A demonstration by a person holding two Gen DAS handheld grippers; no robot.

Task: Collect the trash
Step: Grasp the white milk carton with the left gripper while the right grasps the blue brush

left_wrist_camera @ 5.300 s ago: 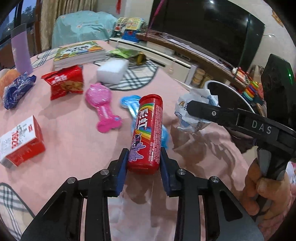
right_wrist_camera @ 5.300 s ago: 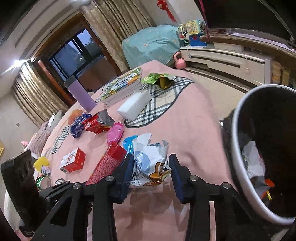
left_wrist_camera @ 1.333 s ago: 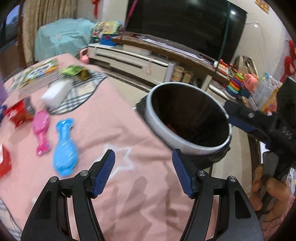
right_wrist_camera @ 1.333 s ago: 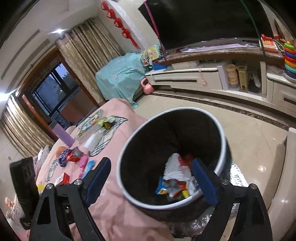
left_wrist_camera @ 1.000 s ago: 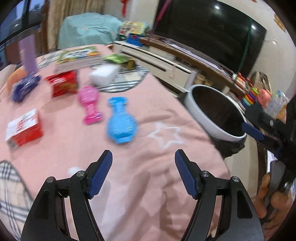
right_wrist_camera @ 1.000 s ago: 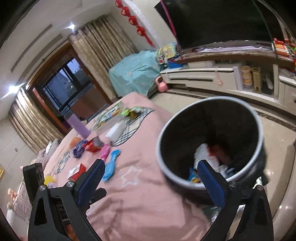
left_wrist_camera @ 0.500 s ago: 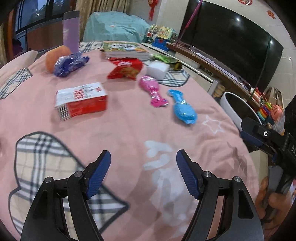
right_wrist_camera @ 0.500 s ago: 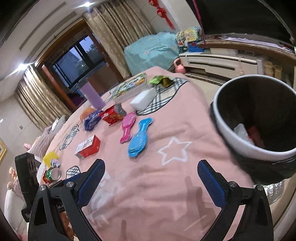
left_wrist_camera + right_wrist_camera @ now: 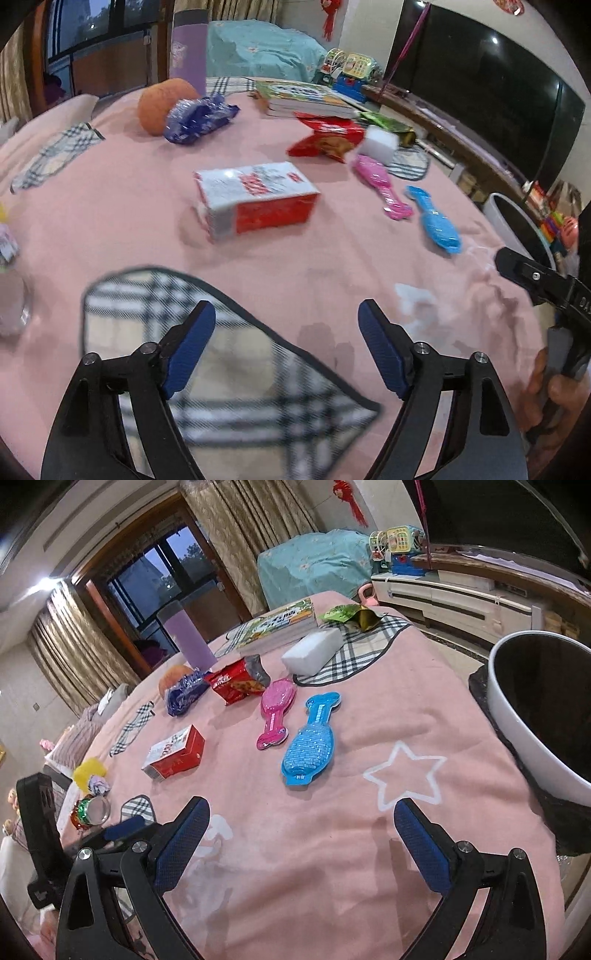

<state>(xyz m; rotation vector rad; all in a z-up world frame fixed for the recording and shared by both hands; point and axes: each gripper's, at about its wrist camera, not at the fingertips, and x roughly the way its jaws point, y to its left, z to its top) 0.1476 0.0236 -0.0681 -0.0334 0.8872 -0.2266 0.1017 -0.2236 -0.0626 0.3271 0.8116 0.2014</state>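
My left gripper [image 9: 286, 338] hangs over the pink cloth with its jaws opening and nothing between them. Ahead of it lies a red and white carton [image 9: 256, 201], also in the right wrist view as the carton [image 9: 174, 753]. A red snack bag [image 9: 327, 138] and a blue wrapper [image 9: 199, 118] lie farther back. My right gripper [image 9: 301, 836] is open and empty above the cloth, near a white star print. The white trash bin [image 9: 539, 716] with a black liner stands at the bed's right edge.
A pink brush [image 9: 275, 710] and a blue brush [image 9: 310, 744] lie mid-cloth. A white sponge block [image 9: 312, 651], books [image 9: 277, 626], a green wrapper [image 9: 349, 614], an orange ball [image 9: 160, 101] and a purple cup [image 9: 186, 635] sit at the back. A TV stand [image 9: 454, 594] lines the wall.
Both grippers have swung away from the bin and back over the bed. The left view has closed in on the carton, and the left jaws stand wider.
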